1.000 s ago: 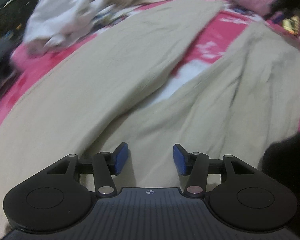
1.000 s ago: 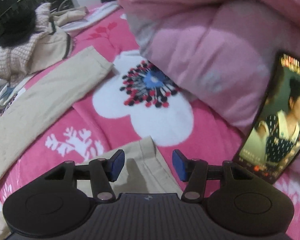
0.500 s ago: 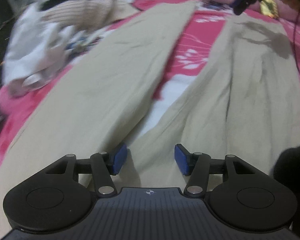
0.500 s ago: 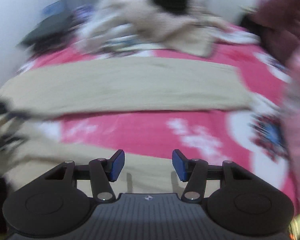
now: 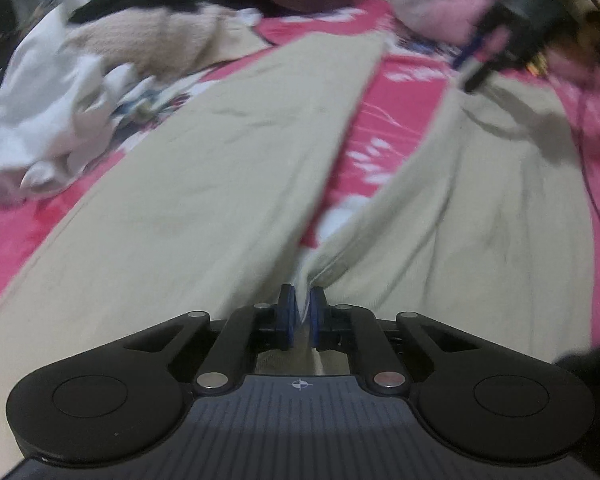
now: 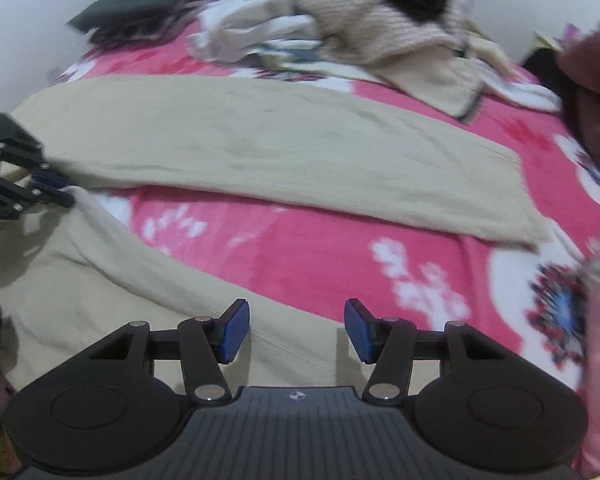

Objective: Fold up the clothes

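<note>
Beige trousers (image 5: 220, 168) lie spread on a pink flowered bedspread (image 5: 376, 120), legs fanned apart. My left gripper (image 5: 302, 316) is shut on the fabric at the crotch, where the two legs meet; cloth bunches between its blue pads. In the right wrist view the same trousers (image 6: 284, 144) run across the bed, and the left gripper (image 6: 48, 186) shows at the far left, pinching the cloth. My right gripper (image 6: 296, 330) is open, hovering just over the near trouser leg (image 6: 100, 280) with nothing between its fingers. The right gripper (image 5: 496, 56) also appears blurred at the left wrist view's top right.
A heap of white and beige knitted clothes (image 6: 340, 20) lies at the far side of the bed, with dark folded items (image 6: 132, 0) beside it. A pink quilt (image 5: 440, 4) is bunched near the trouser hems. White garments (image 5: 60, 112) lie left of the trousers.
My left gripper has closed on the trouser crotch; it was open before. The right gripper swung from the pink quilt and phone screen round to face across the trousers.
</note>
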Demonstrator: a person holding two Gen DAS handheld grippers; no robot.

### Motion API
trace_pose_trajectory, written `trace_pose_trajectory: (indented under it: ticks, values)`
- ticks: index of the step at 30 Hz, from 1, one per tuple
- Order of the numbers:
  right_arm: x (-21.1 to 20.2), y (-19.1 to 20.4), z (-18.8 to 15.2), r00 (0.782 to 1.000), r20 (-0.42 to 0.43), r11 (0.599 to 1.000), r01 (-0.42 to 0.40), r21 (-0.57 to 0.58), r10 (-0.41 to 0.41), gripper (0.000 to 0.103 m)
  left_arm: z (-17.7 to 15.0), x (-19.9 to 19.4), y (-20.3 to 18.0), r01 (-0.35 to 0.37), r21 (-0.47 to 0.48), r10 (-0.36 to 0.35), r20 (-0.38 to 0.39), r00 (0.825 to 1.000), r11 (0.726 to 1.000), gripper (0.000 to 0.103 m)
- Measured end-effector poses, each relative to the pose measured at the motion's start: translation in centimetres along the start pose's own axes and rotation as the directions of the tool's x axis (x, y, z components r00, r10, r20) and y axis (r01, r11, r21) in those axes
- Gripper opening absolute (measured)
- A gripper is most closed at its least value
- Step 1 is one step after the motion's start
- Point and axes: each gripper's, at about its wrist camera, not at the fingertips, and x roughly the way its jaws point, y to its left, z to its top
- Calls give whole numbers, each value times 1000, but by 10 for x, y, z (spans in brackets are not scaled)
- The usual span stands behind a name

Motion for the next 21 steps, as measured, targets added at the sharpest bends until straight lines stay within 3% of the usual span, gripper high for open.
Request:
trace_pose_trajectory:
  ticks: [5, 10, 14, 17, 19, 21]
  values:
    - [-8, -36, -26, 978, -20, 966, 209, 152, -209, 56, 1, 17, -19, -114, 56, 116, -35, 993, 992, 16]
    - [-34, -60, -53, 991, 37, 942, 109, 317, -127, 51, 4, 12, -21, -162, 54, 165, -40, 986, 985, 28]
    - [-18, -26, -48, 997, 69, 990, -46, 130, 38, 46, 9, 12, -18, -172, 25, 173, -60, 983, 985, 31]
    - [10, -15, -45, 1000, 10, 1000, -9, -5, 9, 45, 10, 8, -16, -167, 11, 167, -74, 983, 986, 35]
    - [20, -44, -48, 999, 21, 998, 37, 60, -39, 44, 11, 3, -15, -154, -2, 153, -85, 985, 988, 38]
    - [18, -89, -52, 985, 22, 965, 165, 202, -173, 44, 11, -1, -11, -135, -34, 132, -87, 987, 990, 40]
